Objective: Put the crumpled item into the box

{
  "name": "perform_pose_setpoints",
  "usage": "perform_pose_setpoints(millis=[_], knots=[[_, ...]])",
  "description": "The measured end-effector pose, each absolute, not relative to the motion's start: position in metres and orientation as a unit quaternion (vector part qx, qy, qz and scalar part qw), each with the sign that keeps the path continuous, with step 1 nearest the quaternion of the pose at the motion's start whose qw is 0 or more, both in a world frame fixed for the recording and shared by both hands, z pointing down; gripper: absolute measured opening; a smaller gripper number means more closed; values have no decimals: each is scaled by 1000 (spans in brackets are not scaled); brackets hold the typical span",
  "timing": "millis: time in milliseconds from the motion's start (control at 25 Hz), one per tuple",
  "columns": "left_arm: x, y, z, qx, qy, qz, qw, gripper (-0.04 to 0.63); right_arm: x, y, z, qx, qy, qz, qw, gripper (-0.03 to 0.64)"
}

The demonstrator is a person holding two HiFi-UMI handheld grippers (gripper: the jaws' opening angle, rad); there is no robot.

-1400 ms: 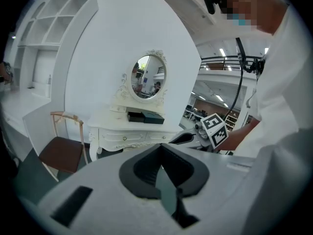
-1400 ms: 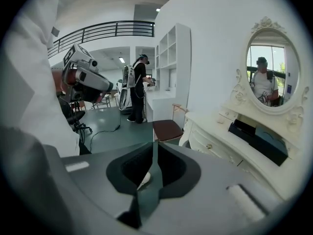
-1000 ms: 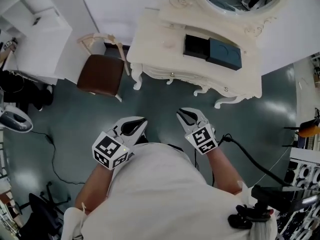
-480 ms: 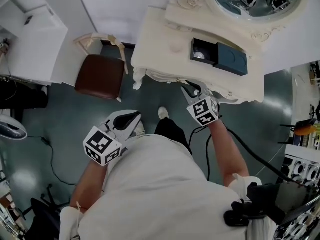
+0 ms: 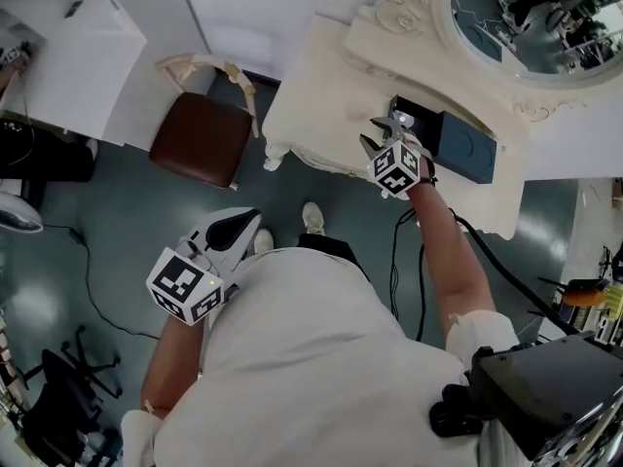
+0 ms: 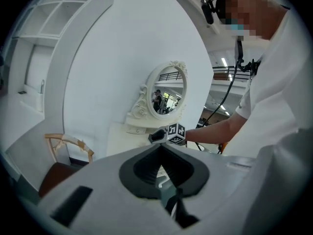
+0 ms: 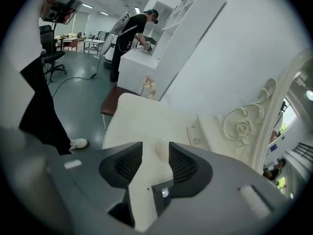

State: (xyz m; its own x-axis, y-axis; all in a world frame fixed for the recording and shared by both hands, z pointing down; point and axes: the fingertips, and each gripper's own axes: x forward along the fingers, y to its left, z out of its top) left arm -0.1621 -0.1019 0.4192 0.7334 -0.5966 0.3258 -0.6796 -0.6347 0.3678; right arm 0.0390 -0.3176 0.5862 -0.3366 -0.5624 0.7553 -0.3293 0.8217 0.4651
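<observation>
A dark box lies on the cream dressing table, its left half open. In that open half a small pale crumpled item shows, partly hidden by my right gripper. The right gripper hovers over the table at the box's left edge. Its jaws are opening, and only the bare tabletop shows between its pads. The left gripper hangs low beside the person's body, above the floor. Its jaws meet at the tips with nothing in them. From the left gripper view the right gripper is seen reaching over the table.
An oval mirror in a carved frame stands behind the box. A chair with a brown seat sits left of the table. White shelving fills the upper left. A cable trails over the floor. Another person works at a far counter.
My right gripper went from in front of the body up onto the table beside the box, and its jaws spread apart. The left gripper stayed low by the body.
</observation>
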Motion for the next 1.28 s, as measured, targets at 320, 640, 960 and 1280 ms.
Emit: perform_pose_setpoints(millis=[320, 640, 960, 1280], knots=[[-151, -137, 416, 875, -408, 88, 247, -2, 43, -374, 634, 199, -799, -124, 554, 202], [-132, -166, 417, 861, -434, 92, 250, -2, 45, -393, 668, 134, -789, -130, 585, 202], [-121, -179, 421, 851, -450, 94, 253, -2, 46, -402, 676, 113, -787, -144, 589, 155], [-104, -189, 419, 857, -441, 101, 247, -2, 44, -402, 652, 127, -805, -142, 562, 138]])
